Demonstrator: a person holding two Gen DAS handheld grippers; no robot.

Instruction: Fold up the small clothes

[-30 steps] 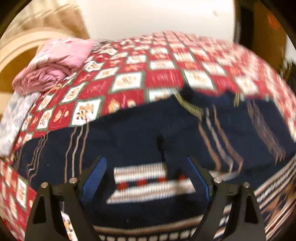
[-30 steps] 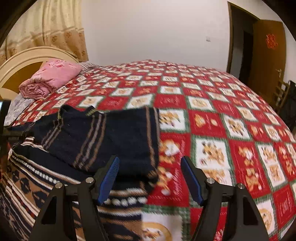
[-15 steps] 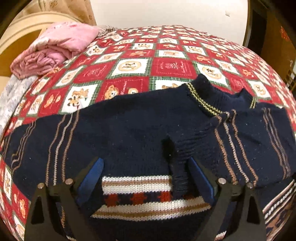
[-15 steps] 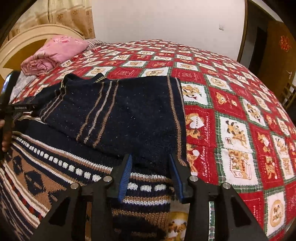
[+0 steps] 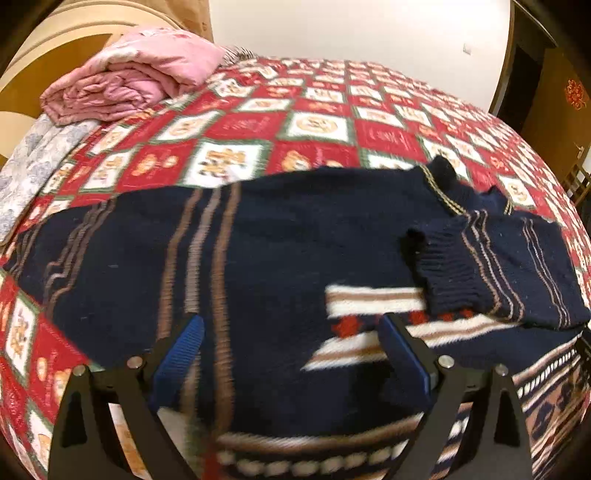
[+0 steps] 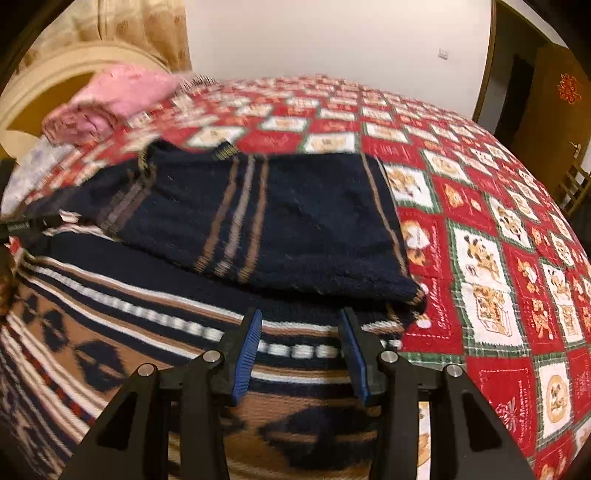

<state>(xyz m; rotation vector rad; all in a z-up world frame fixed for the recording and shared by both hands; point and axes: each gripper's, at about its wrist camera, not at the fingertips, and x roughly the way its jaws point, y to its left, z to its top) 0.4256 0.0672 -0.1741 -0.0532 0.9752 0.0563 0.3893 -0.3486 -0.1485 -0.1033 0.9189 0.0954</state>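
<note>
A bed fills the room, spread with a red checked quilt (image 6: pixel 480 206). At its far left stand a cream headboard (image 6: pixel 55 74) and patterned curtains (image 6: pixel 147 29). The far wall (image 6: pixel 332 40) is plain white; a brown door (image 6: pixel 554 96) stands at right.

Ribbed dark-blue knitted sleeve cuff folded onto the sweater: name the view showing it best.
Left wrist view. The ribbed dark-blue knitted sleeve cuff lies sharp and whole on the patterned dark-blue sweater. The right wrist view shows the folded sleeve's striped length, but its cuff end is blurred near the left edge.
</note>
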